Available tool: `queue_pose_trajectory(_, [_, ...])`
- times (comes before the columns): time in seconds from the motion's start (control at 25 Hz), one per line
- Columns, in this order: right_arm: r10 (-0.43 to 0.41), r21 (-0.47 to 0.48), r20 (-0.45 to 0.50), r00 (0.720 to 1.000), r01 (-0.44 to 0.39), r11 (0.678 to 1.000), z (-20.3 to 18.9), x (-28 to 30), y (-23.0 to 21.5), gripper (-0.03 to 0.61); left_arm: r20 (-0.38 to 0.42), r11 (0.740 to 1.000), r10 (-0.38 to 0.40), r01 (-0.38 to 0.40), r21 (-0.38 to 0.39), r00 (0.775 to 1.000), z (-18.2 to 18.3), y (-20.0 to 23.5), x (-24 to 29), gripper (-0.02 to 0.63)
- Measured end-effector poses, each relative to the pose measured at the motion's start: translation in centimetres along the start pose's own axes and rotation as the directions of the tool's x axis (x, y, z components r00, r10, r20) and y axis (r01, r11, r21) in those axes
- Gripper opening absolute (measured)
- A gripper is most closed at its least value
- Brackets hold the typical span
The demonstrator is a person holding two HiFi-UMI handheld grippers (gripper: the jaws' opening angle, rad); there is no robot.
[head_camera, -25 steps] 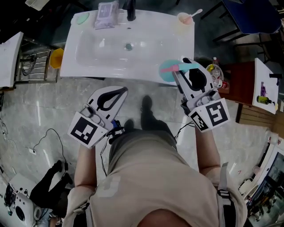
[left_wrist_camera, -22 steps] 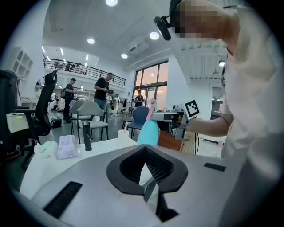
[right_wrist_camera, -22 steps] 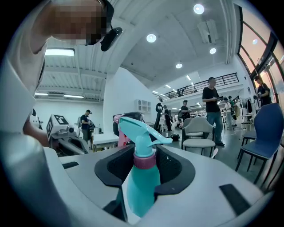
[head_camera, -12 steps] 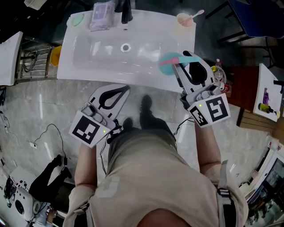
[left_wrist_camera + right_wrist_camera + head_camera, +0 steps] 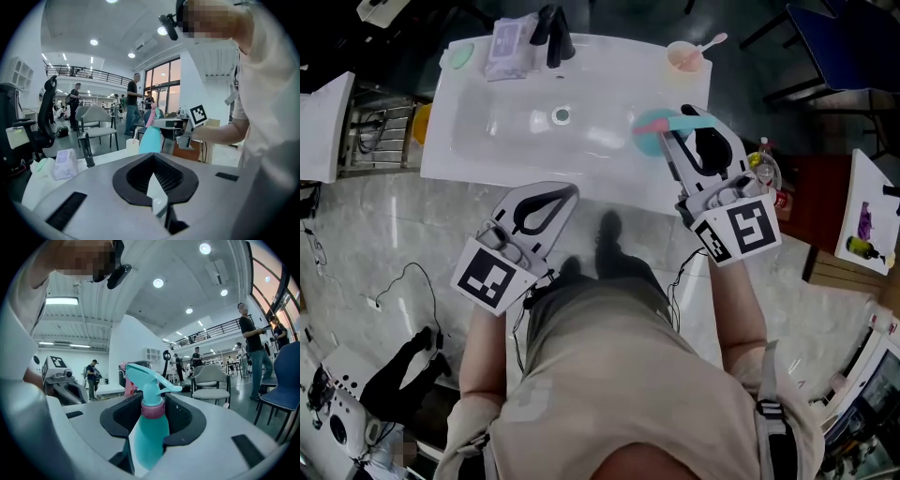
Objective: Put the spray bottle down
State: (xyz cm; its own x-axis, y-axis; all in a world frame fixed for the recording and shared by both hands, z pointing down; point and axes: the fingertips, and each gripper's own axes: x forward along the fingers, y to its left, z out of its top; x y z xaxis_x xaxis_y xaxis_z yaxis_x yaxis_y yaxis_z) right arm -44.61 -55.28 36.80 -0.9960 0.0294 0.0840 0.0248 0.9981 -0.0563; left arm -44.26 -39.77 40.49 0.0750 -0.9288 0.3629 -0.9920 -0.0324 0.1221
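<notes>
Over the front right corner of the white sink [image 5: 487, 141], head view, I've got the right gripper [image 5: 690, 122] clamped on the teal spray bottle [image 5: 149, 437]. The right gripper view shows both jaws pressed on the bottle's body, with the pink collar and teal trigger head sticking up above them. Bottle is upright in that view. I can't tell whether its base touches the sink top, since the gripper body hides the bottom. Left gripper [image 5: 568, 192] hangs in front of the sink's front edge over the tiled floor [image 5: 384, 234], well apart from the bottle. Its jaws are together with nothing between them, as the left gripper view shows. From that view the bottle stands beyond the sink, with the right gripper's marker cube just beside it. On the back of the sink: black faucet [image 5: 554, 36], wipes pack [image 5: 511, 42] just left of it, green round thing [image 5: 459, 56] at the far left corner, cup [image 5: 683, 58] with a pink utensil in it at the far right corner.
</notes>
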Motion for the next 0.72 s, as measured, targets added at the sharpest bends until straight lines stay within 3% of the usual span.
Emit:
queue_pose_trajectory(0.4, [-0.005,-0.023,0.028,1.0,0.006,1.0,1.1,1.3,-1.2,0.16,0.01,0.999,0.036,-0.036,0.008,0.999,0.5,1.1,0.5,0.009])
queue_pose_trajectory(0.72, [-0.033,-0.05,0.023,0.999,0.034,0.998,1.6,1.7,-1.2,0.16,0.036,0.999,-0.004,0.003,0.035,0.999,1.0,2.1,0.9,0.009])
